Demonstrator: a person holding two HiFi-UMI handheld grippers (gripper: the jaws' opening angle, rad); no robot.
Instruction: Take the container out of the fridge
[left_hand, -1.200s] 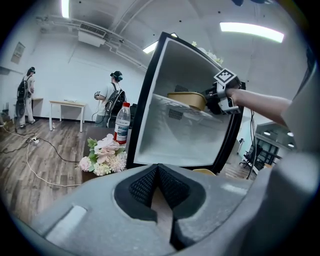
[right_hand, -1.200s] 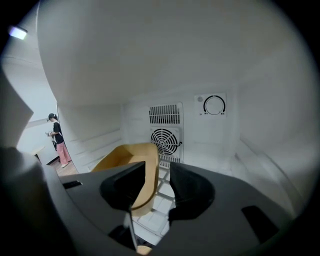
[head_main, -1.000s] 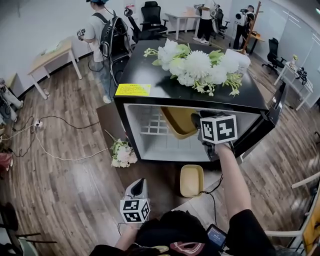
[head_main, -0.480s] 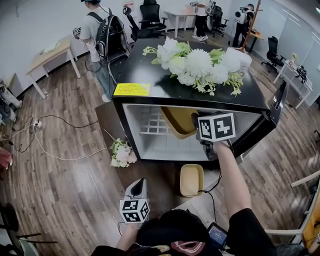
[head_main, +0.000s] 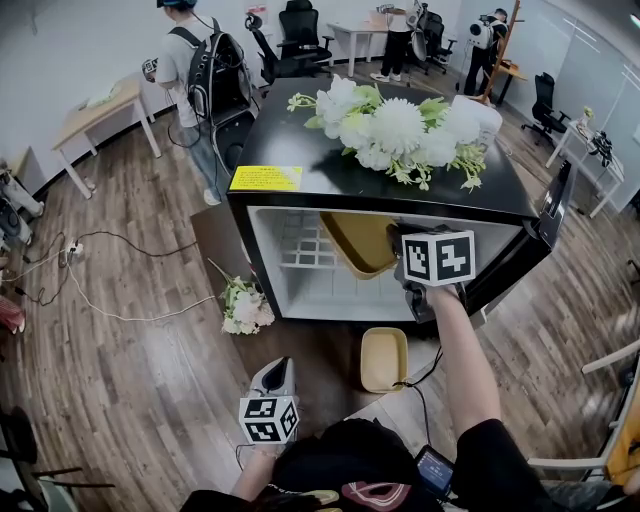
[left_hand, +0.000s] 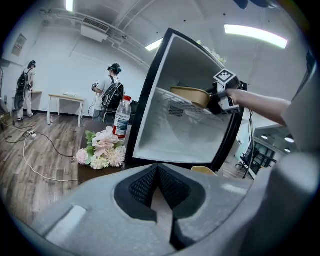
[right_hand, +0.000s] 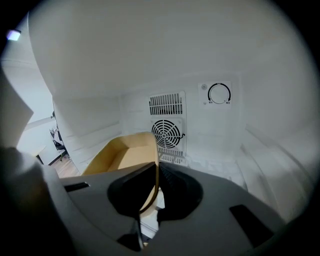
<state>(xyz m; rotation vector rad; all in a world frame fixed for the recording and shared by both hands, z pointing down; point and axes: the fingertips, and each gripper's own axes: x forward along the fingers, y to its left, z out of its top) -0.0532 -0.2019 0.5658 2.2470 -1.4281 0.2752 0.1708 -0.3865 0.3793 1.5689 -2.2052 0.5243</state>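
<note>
A yellow container (head_main: 358, 243) sits tilted on the wire shelf inside the open black mini fridge (head_main: 262, 205). My right gripper (head_main: 398, 246) reaches into the fridge from the right. Its jaws have just been closing, and they are now shut on the container's near wall. In the right gripper view the thin yellow rim (right_hand: 151, 172) runs down between the pads of the right gripper (right_hand: 156, 186). My left gripper (head_main: 279, 366) hangs low in front of the fridge, shut and empty; its pads meet in the left gripper view (left_hand: 159, 176), where the container (left_hand: 190, 96) also shows.
White flowers (head_main: 398, 128) lie on the fridge top. The fridge door (head_main: 545, 228) stands open at the right. A second yellow tray (head_main: 383, 360) and a small bouquet (head_main: 243, 306) lie on the low brown table, with a water bottle (left_hand: 121, 117) beside them. People stand farther back.
Both grippers have kept their places and the container has not visibly moved. Only the people in the background have shifted a little.
</note>
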